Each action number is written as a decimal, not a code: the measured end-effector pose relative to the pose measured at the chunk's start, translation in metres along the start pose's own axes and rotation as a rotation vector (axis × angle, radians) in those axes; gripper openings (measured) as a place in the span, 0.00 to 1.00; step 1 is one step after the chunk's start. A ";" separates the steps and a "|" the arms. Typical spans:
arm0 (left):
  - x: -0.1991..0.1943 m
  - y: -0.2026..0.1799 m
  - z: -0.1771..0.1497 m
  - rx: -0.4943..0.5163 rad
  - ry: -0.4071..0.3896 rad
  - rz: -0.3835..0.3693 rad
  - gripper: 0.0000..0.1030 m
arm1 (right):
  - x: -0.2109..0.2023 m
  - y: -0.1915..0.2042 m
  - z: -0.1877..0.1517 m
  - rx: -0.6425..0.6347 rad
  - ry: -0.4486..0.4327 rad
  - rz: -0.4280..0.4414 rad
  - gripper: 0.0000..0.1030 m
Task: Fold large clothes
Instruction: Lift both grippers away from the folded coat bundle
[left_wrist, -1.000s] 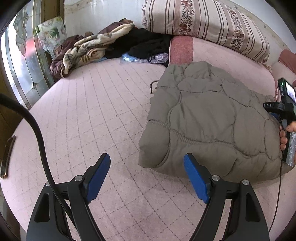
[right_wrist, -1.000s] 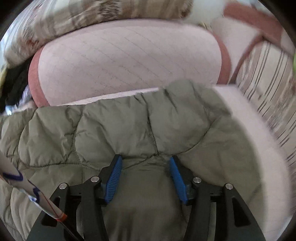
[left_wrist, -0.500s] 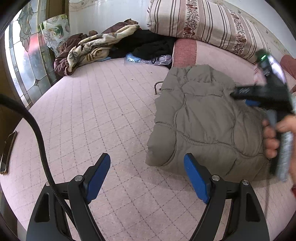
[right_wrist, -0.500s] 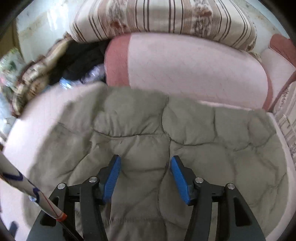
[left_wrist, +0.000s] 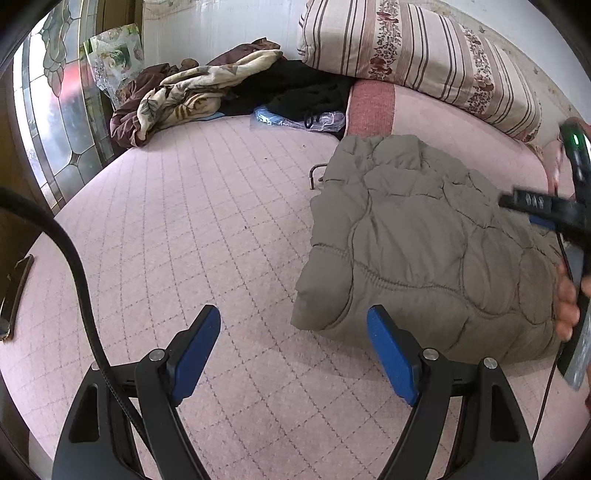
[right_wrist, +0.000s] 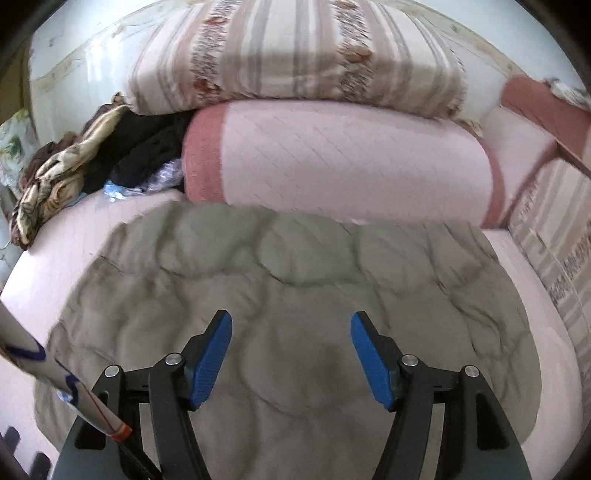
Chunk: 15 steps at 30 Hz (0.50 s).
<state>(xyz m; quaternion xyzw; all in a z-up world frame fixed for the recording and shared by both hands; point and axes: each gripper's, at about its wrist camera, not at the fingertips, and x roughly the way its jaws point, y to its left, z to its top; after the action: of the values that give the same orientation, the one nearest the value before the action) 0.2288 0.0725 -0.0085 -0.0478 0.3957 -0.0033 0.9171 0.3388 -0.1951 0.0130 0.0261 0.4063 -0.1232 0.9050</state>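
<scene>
Quilted olive-grey puffer jacket (left_wrist: 424, 243) lies folded into a thick bundle on the pink checked bedspread (left_wrist: 207, 229), centre-right of the left wrist view, filling the lower half of the right wrist view (right_wrist: 288, 295). Its far edge sits just beside the pink bolster (right_wrist: 343, 162), w/ a striped floral pillow (right_wrist: 295, 51) stacked on top of that.

Left gripper (left_wrist: 293, 350) at bottom of frame: jaws wide, nothing between them, only bedspread under; right-hand pad near the bundle's front corner but apart from it. Right gripper (right_wrist: 291, 358) hangs over the jacket, jaws opening, no fabric pinched between the pads; picture is blurred. In the left wrist view it shows at the right edge w/ a hand (left_wrist: 567, 302) on its handle.

Risks, as I judge them:
- Puffy fill is springy, so the released bundle may creep open; front lobe at lower left already bulges.
- If a pad catches the slick shell on the way off, it drags the top layer & skews the fold.
- A dark cord loop (left_wrist: 316, 175) sticks out at the bundle's upper-left edge and could snag a finger.
- Loose clothes pile (left_wrist: 192, 92) upper left is well apart, so prob. no trouble there.
</scene>
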 end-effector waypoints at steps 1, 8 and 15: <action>0.001 -0.001 0.000 0.001 0.002 0.002 0.78 | 0.007 -0.007 -0.007 0.005 0.025 -0.014 0.69; 0.004 -0.009 0.000 0.011 0.000 0.018 0.78 | -0.001 -0.036 -0.010 0.014 0.051 0.037 0.72; 0.002 -0.016 -0.003 0.029 0.003 0.020 0.78 | -0.016 -0.132 -0.021 0.137 0.045 -0.085 0.72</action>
<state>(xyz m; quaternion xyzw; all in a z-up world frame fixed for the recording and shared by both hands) 0.2286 0.0562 -0.0107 -0.0306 0.3973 0.0004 0.9172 0.2810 -0.3166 0.0177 0.0733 0.4178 -0.1882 0.8858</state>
